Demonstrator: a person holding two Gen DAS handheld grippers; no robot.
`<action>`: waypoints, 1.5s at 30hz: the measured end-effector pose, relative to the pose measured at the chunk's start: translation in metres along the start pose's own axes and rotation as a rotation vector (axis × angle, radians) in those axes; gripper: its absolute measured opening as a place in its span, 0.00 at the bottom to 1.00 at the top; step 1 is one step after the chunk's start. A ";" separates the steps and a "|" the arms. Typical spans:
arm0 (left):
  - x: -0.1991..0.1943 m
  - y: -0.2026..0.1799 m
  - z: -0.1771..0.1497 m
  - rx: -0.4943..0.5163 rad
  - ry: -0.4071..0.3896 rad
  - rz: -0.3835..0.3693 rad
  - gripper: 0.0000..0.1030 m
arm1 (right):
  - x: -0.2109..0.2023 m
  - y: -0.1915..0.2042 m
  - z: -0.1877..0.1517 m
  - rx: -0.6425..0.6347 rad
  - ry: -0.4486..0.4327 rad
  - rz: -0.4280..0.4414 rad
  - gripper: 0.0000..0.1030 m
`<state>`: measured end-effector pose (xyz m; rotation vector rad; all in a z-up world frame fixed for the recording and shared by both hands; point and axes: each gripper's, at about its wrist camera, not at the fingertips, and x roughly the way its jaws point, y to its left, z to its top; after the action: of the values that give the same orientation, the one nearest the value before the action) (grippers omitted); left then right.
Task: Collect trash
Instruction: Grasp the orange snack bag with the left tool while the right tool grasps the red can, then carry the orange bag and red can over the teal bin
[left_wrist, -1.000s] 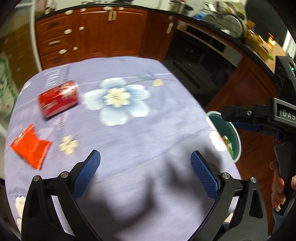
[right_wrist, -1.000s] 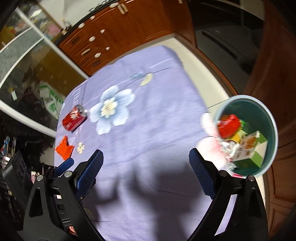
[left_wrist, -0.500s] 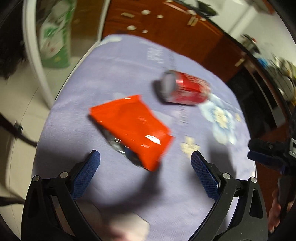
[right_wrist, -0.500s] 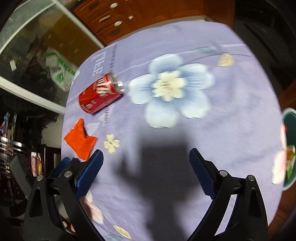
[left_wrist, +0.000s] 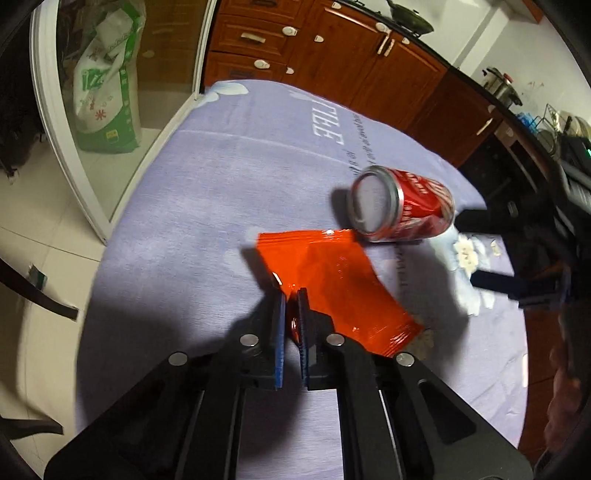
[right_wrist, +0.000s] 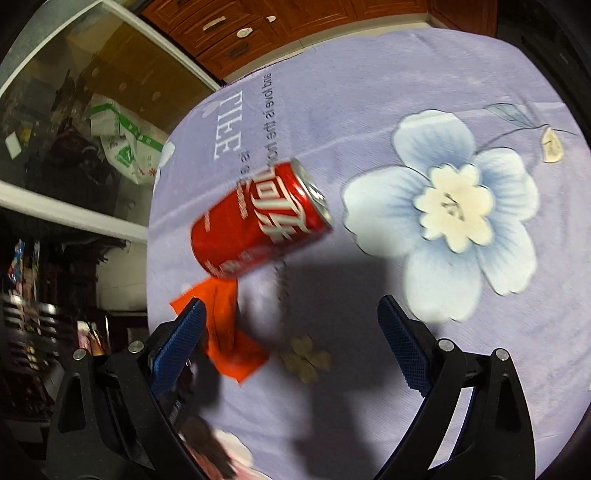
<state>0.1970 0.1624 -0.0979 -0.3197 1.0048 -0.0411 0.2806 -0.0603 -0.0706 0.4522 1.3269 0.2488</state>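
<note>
Red wrapper (left_wrist: 332, 280) is pinched by the left claw (left_wrist: 291, 299) (beside the can (left_wrist: 402, 208)); right claw (right_wrist: 291, 332) gapes wide, holding nothing.

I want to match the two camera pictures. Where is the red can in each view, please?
Left wrist view: the red can lies on its side, right of centre, upper half, just beyond the red wrapper.
Right wrist view: the can lies on its side, left of centre, above the wrapper.
Shared landmark: the white letters on the purple tablecloth.
</note>
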 end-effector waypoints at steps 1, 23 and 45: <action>0.000 0.002 0.001 0.005 0.003 -0.001 0.06 | 0.004 0.001 0.003 0.019 -0.002 0.010 0.87; -0.001 -0.002 0.008 0.007 0.038 -0.093 0.61 | 0.028 0.005 0.021 -0.073 -0.046 0.077 0.57; 0.004 -0.121 -0.015 0.252 -0.001 0.040 0.29 | -0.051 -0.084 -0.010 -0.040 -0.111 0.085 0.57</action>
<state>0.2007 0.0432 -0.0746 -0.0695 0.9925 -0.1296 0.2525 -0.1548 -0.0652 0.4820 1.1938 0.3161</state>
